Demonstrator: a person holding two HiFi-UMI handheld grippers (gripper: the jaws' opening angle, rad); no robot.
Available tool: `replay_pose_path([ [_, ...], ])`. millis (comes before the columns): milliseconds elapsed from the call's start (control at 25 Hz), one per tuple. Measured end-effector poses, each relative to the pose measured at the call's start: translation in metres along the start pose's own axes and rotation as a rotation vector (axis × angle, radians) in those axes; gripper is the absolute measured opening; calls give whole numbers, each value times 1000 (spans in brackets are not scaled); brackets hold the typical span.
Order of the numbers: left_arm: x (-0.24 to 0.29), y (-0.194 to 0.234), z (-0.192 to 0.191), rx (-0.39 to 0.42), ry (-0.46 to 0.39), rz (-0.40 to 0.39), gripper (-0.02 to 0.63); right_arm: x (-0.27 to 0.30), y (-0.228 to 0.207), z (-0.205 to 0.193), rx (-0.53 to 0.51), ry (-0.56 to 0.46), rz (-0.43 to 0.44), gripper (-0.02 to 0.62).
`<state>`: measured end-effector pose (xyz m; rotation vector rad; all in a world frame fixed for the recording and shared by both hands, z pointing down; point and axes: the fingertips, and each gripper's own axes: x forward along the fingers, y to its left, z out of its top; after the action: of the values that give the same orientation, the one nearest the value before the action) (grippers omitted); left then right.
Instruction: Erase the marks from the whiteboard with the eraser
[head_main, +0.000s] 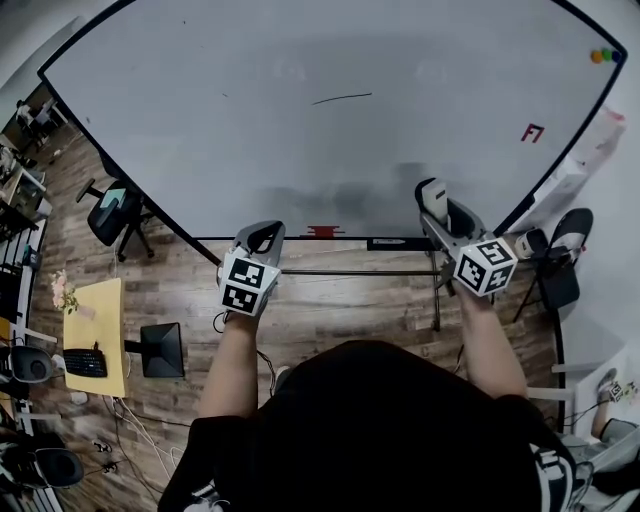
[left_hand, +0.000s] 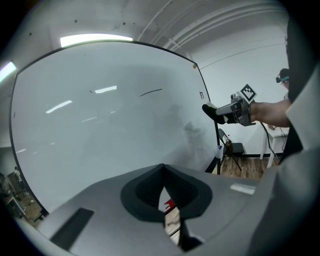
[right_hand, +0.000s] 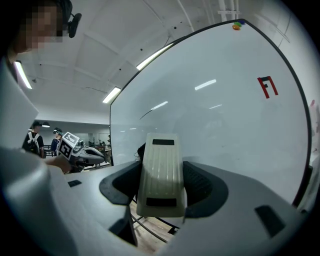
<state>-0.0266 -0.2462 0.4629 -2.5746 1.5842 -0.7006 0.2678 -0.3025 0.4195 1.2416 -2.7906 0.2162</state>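
Observation:
The whiteboard (head_main: 250, 140) fills the upper head view. It bears a thin black stroke (head_main: 340, 98), a red mark (head_main: 532, 132) at the right and a small red mark (head_main: 324, 231) at its bottom edge. A grey smudge (head_main: 395, 190) lies low on the board. My right gripper (head_main: 436, 205) is shut on the cream eraser (right_hand: 160, 172), held close to the board's lower right part; whether the eraser touches the board I cannot tell. My left gripper (head_main: 262, 238) hangs near the bottom edge, shut and empty, its jaw tips meeting (left_hand: 162, 172).
A ledge (head_main: 400, 243) runs along the board's bottom edge. Coloured magnets (head_main: 603, 56) sit at the top right corner. On the wooden floor stand an office chair (head_main: 115, 215), a yellow desk (head_main: 95, 335) and a dark chair (head_main: 560, 265) by the board's right end.

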Motion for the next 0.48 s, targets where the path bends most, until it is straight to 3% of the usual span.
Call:
replay_pose_path([
  [480,-3,22,-6,3,3,-7,9,13,10,9,-26,-5,-19,250],
])
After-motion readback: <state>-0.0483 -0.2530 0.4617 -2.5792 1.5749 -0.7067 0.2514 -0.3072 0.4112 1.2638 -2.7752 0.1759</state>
